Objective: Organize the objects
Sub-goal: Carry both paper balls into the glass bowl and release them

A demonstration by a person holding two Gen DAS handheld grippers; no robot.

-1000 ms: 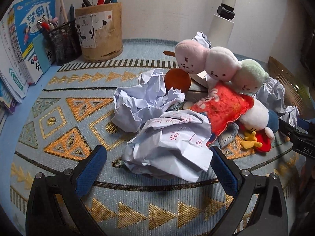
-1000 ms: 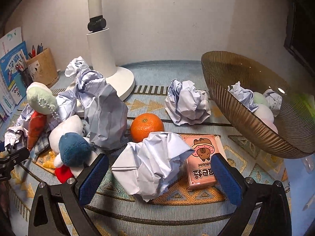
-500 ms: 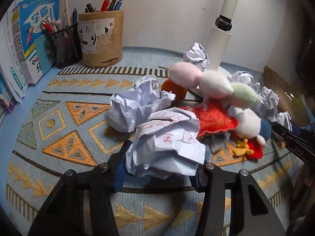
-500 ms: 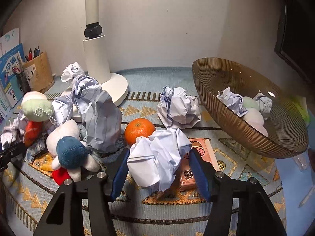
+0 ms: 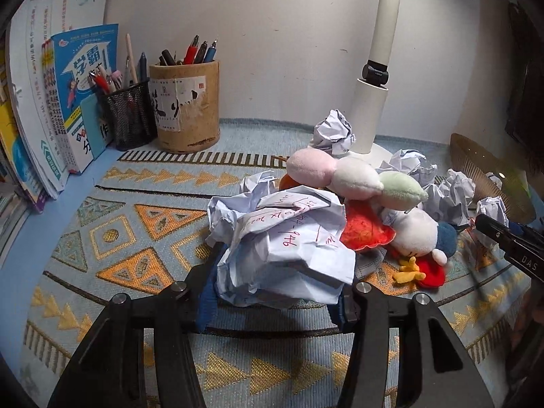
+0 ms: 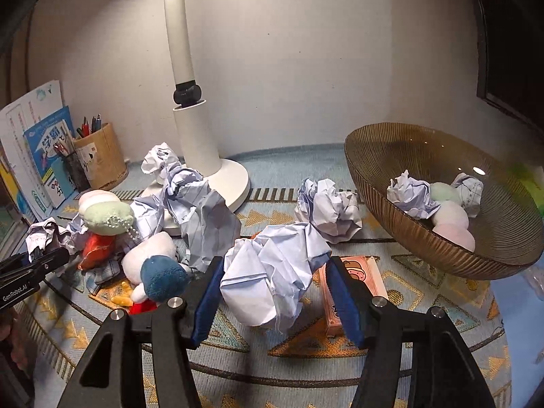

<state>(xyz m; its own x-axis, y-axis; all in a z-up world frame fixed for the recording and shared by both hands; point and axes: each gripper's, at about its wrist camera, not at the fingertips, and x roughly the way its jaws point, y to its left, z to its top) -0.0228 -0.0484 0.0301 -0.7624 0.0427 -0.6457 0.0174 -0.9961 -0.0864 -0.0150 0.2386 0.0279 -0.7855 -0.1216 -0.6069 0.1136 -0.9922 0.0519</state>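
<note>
My left gripper (image 5: pixel 277 292) is shut on a crumpled paper ball with red writing (image 5: pixel 289 241) and holds it above the patterned mat (image 5: pixel 136 265). My right gripper (image 6: pixel 275 292) is shut on a plain crumpled paper ball (image 6: pixel 272 268), lifted over the mat. A brown ribbed glass bowl (image 6: pixel 425 248) at the right holds paper balls and plush balls. Loose paper balls (image 6: pixel 328 210) lie on the mat. A pink, white and green plush skewer (image 5: pixel 353 176), a red plush (image 5: pixel 365 227) and a white and blue plush (image 6: pixel 153 265) lie in a heap.
A white lamp (image 6: pixel 204 156) stands on its round base at the back. A cork pen pot (image 5: pixel 185 108), a mesh pen cup (image 5: pixel 127 115) and books (image 5: pixel 51 108) stand at the left. A pink card box (image 6: pixel 353 289) lies behind my right gripper.
Both grippers closed on their paper balls and lifted them off the mat. The orange is now hidden behind the right paper ball.
</note>
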